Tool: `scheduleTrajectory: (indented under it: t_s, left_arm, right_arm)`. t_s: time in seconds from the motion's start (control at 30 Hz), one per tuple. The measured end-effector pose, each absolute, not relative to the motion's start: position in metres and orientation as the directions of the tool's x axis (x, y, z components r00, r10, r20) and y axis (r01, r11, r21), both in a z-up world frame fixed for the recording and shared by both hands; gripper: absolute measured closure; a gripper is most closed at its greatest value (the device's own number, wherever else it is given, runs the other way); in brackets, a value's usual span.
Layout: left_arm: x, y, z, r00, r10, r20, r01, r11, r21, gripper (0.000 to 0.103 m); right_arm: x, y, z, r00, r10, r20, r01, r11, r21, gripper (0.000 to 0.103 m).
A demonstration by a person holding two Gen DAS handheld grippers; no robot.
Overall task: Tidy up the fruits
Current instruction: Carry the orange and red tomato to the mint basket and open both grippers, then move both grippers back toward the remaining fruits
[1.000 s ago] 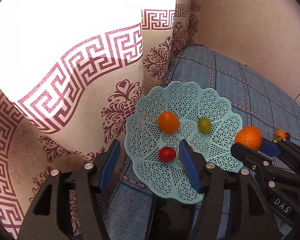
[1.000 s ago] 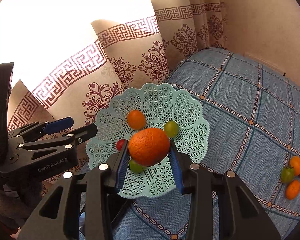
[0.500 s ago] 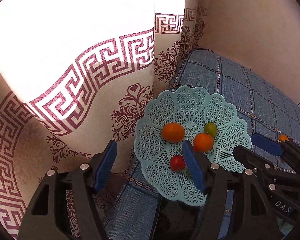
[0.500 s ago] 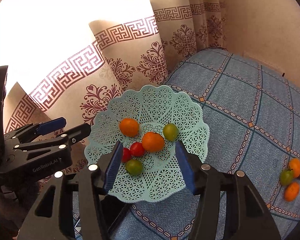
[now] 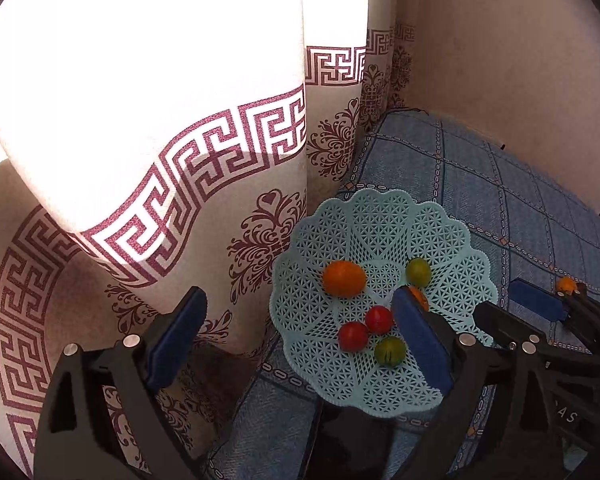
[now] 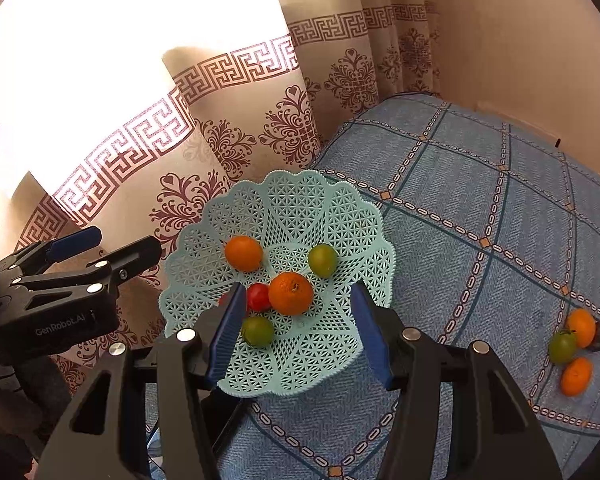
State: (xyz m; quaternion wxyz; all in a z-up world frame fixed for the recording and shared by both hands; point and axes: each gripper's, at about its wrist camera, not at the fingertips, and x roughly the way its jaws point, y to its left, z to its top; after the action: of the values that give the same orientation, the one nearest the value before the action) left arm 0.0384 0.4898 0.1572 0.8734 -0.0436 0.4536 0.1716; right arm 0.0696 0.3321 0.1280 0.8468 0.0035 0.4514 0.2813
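We hold both grippers over the basket's near edge: right gripper [image 6: 298, 330] spread wide, empty; left gripper [image 5: 298, 340] likewise wide. Mint lattice basket [image 6: 352, 216] on blue bedspread [image 6: 480, 208] contains large orange [image 6: 290, 293], five smaller fruits. Four loose fruits [image 6: 572, 344] near bedspread's right edge.

I am in a home. A patterned curtain [image 6: 228, 120] hangs over a bright window beside a plain wall [image 6: 520, 40]. A blue quilted bedcover [image 6: 480, 208] lies below me.
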Motion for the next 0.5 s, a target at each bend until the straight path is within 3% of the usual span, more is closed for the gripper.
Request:
scheduleTrajectory:
  t_s: [0.5]
  left_arm:
    - [0.03,0.475,0.167,0.563,0.259,-0.785,-0.307,0.947,0.092,0.005]
  right_arm:
    - [0.061,0.305,0.125,0.517,0.41,-0.751,-0.405,0.89,0.208,0.045]
